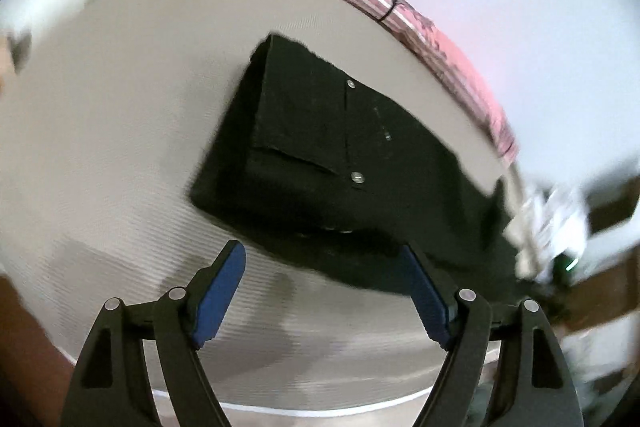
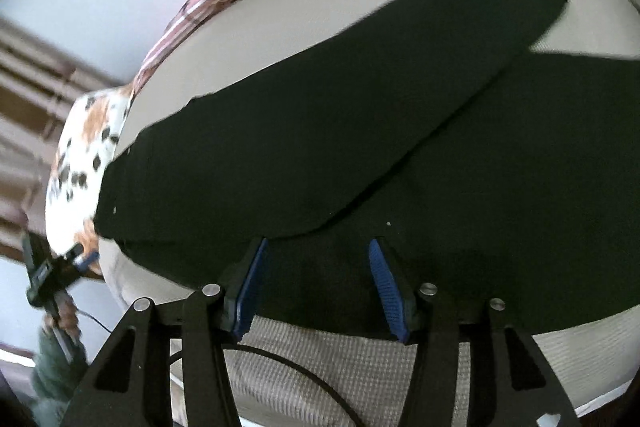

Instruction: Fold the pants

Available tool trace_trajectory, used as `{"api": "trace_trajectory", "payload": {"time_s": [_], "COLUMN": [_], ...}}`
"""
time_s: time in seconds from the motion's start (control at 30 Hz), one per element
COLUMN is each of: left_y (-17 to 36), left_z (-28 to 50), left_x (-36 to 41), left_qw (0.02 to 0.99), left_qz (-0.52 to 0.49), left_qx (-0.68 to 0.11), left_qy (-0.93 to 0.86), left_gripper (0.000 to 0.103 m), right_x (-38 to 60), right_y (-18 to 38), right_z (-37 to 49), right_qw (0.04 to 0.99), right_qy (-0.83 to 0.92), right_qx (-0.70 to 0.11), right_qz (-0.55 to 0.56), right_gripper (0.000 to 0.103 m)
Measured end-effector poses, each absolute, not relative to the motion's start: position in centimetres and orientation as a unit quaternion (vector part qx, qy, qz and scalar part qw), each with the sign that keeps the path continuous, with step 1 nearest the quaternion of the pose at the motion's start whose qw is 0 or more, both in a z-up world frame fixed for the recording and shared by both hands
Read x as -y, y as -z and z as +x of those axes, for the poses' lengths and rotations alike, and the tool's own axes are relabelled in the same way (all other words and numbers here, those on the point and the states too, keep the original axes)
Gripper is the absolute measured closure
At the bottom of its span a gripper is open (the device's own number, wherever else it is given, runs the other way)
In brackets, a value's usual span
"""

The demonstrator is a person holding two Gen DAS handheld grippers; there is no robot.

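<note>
Pants (image 1: 320, 147) black, folded on beige bed (image 1: 120, 107), both jaws empty

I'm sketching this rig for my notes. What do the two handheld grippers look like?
Both match: the left gripper and right gripper have black, angular linkage arms with triangular cut-outs, round silver pivot pins, and two fingers lined with ribbed blue pads. A thin black cable runs beneath the right one.

So the pants (image 1: 340, 155) are lying flat on the bed (image 1: 120, 107), one leg (image 2: 360, 87) folded over on top of the other. A striped blanket (image 1: 440, 47) runs along the far edge behind them, with a spotted pillow (image 2: 88, 155) at one end. Both grippers hang over the near edge of the pants.
</note>
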State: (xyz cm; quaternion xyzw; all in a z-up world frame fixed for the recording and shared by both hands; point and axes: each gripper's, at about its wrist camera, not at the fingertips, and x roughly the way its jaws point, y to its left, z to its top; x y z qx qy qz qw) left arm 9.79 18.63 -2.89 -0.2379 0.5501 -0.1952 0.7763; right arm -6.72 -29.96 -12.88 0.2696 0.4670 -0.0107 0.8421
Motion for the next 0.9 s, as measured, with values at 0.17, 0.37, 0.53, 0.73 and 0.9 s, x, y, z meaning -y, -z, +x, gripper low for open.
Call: {"api": "trace_trajectory", "payload": {"time_s": [0.17, 0.37, 0.53, 0.73, 0.9], "left_y": [4.9, 6.1, 6.4, 6.5, 4.8], "left_z": [10.7, 12.0, 13.1, 14.3, 15.9], "left_x": [-18.5, -19.7, -19.5, -18.8, -17.3], "left_qw": [0.753, 0.734, 0.729, 0.74, 0.768], "left_qz": [-0.293, -0.358, -0.368, -0.329, -0.268], "left_qx": [-0.565, -0.558, -0.562, -0.575, -0.569], "left_qy": [0.168, 0.144, 0.132, 0.115, 0.119], "left_gripper": [0.027, 0.038, 0.048, 0.074, 0.084], "right_x": [30.8, 32.0, 32.3, 32.5, 31.0], "right_y": [14.2, 15.1, 14.9, 15.0, 13.0], "right_z": [-6.0, -4.7, -3.6, -2.7, -2.6], "right_qw": [0.831, 0.825, 0.825, 0.831, 0.852], "right_qy": [0.009, 0.019, 0.017, 0.031, 0.045], "right_qx": [-0.453, -0.432, -0.423, -0.421, -0.418], "right_qz": [0.323, 0.364, 0.375, 0.363, 0.312], "right_gripper": [0.052, 0.052, 0.052, 0.087, 0.096]}}
